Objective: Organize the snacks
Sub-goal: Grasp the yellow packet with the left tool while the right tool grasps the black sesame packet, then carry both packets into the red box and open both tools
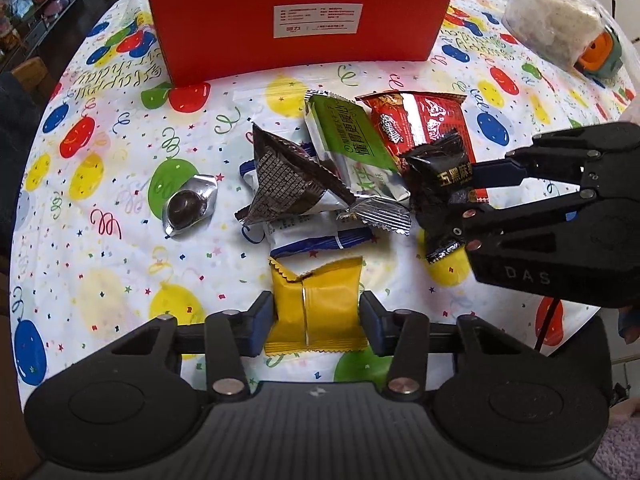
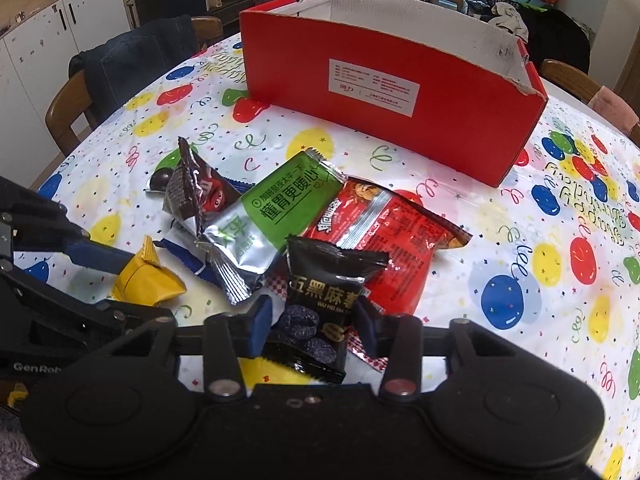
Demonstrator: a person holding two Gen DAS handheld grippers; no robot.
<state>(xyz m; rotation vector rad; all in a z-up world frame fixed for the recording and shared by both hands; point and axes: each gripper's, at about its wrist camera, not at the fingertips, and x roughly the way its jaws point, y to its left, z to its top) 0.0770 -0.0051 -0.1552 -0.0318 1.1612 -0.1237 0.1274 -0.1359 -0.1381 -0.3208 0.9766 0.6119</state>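
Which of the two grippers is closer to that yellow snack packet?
Left. The left gripper grips the yellow packet; the right gripper, off to its side, clamps the black packet.

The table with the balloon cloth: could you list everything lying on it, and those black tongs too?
red box: one, red outside, white inside, open top, far side of the table.
yellow packet: one, yellow, nearest the left camera, between the left tongs' pads.
black packet: one, black with gold letters, between the right tongs' pads.
red packet: one, red, under the black packet's far end.
green and silver packet: one, middle of the pile.
dark triangular packet: one, dark brown, left of the green one.
blue and white packet: one, under the pile.
foil cup: one, silver, dark inside, apart at the left.
clear bag: one, whitish contents, far right.
left tongs: black, closed on the yellow packet.
right tongs: black, closed on the black packet.
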